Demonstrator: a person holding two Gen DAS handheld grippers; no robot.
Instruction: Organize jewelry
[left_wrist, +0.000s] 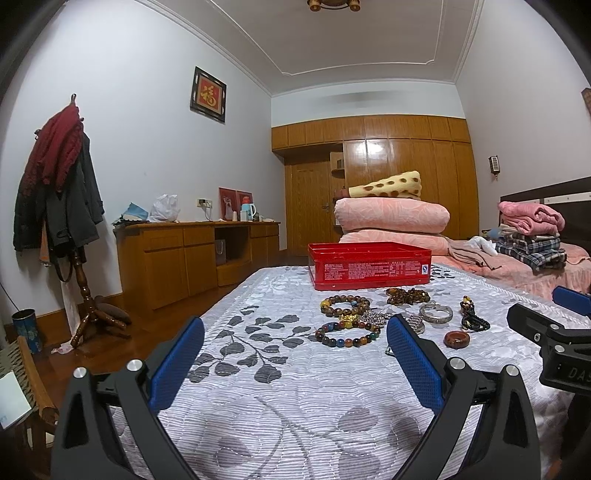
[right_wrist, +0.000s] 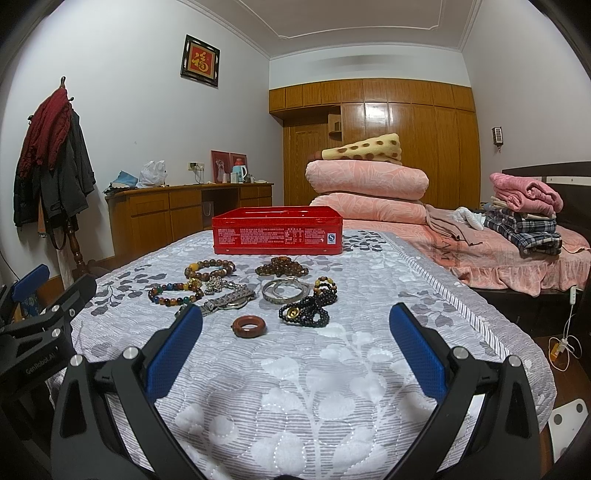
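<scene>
Beaded bracelets, silver metal bangles and a brown ring lie on a quilted grey bedspread before a rectangular red tin box; left gripper and right gripper both spread, empty.

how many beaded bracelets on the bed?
4, maybe more hidden: brown, multicolour, amber, black, all before the red tin.

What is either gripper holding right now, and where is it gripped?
Nothing. The left gripper and right gripper are both open, short of the jewelry.
</scene>
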